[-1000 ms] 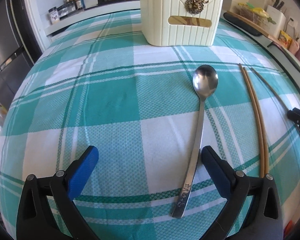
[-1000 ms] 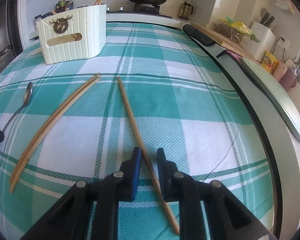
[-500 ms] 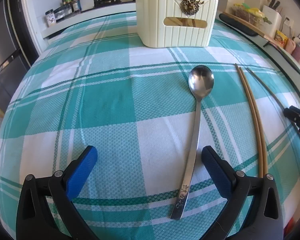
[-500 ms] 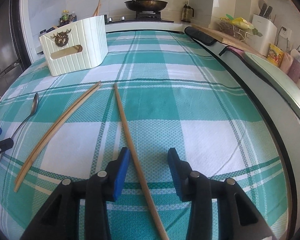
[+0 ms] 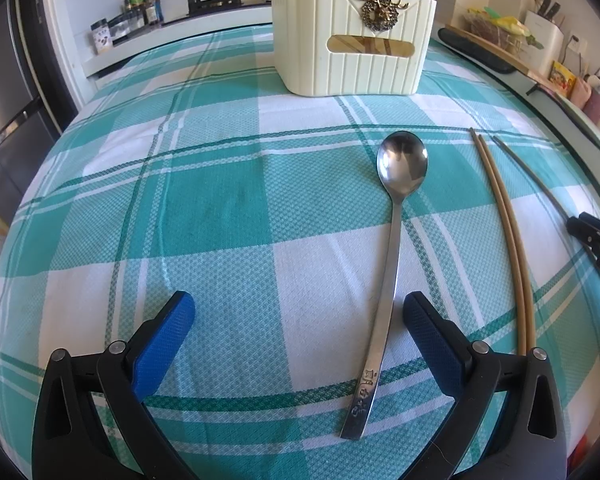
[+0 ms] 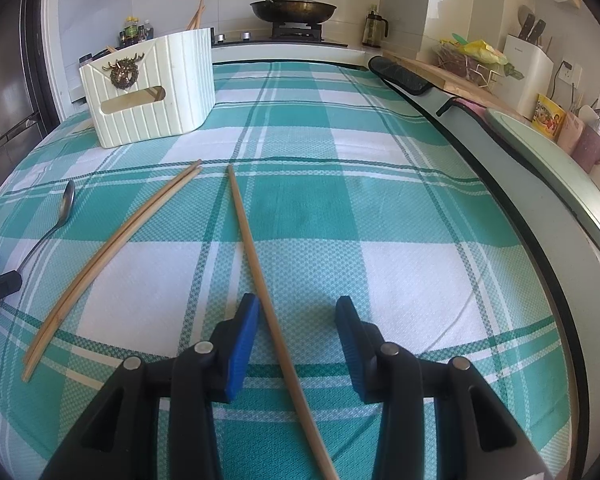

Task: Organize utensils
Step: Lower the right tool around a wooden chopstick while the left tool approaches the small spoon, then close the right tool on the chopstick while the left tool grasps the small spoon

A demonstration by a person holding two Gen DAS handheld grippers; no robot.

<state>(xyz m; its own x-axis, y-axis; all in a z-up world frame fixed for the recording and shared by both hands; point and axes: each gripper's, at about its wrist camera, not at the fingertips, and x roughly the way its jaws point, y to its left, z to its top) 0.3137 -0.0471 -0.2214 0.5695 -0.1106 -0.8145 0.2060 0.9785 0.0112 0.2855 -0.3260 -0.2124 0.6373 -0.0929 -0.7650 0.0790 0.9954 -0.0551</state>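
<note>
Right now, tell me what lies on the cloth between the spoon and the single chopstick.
The pair of chopsticks lies side by side between the spoon and the single chopstick, apart from both. The left wrist view shows it best.

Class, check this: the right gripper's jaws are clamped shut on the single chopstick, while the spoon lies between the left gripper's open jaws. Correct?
Not quite. The right wrist view shows the right gripper open, its jaws clear of the single chopstick between them. The spoon part is correct.

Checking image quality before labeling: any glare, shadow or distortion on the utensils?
Left wrist: sharp, strong fisheye bowing of the tablecloth; spoon bowl mirrors light. Right wrist: sharp, bright daylight; soft shadow ahead of the right gripper; single chopstick looks curved.
</note>
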